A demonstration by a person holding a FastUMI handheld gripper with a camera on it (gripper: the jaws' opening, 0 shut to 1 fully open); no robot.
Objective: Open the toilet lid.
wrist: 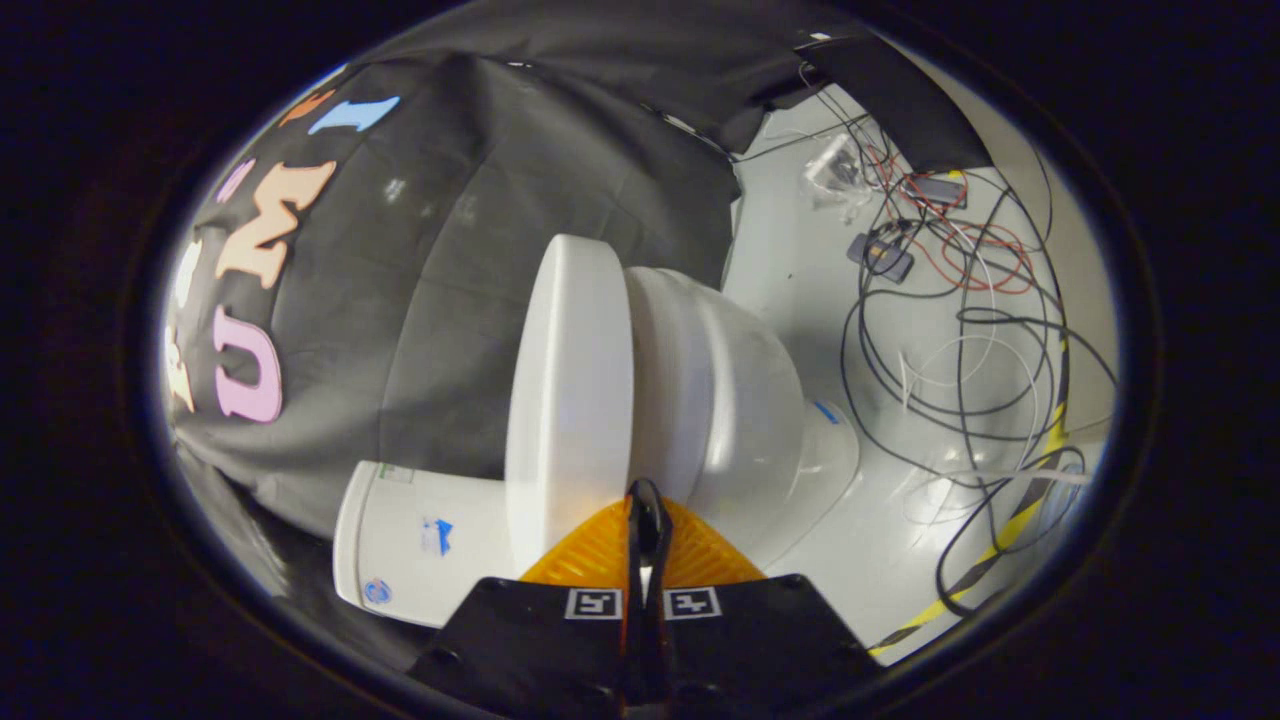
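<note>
1. Toilet lid (570, 400) seen lying closed against the toilet bowl (730, 400), just ahead of the fingertips, with the cistern (420, 540) at its hinge end; whole view rolled sideways.
2. Judged rigid, smooth plastic, fairly light but slippery; best taken at the free front edge, farthest from the cistern, by hooking a fingertip into the seam between lid and bowl.
3. Gripper (647, 510) found clenched, fingers pressed together with nothing between them, tips aimed at that seam; contact with the lid not possible to tell.
4. Counted: one lid, one bowl, one cistern.
5. Beyond the bowl, a tangle of cables (960, 330) on the pale floor (790, 260).
</note>
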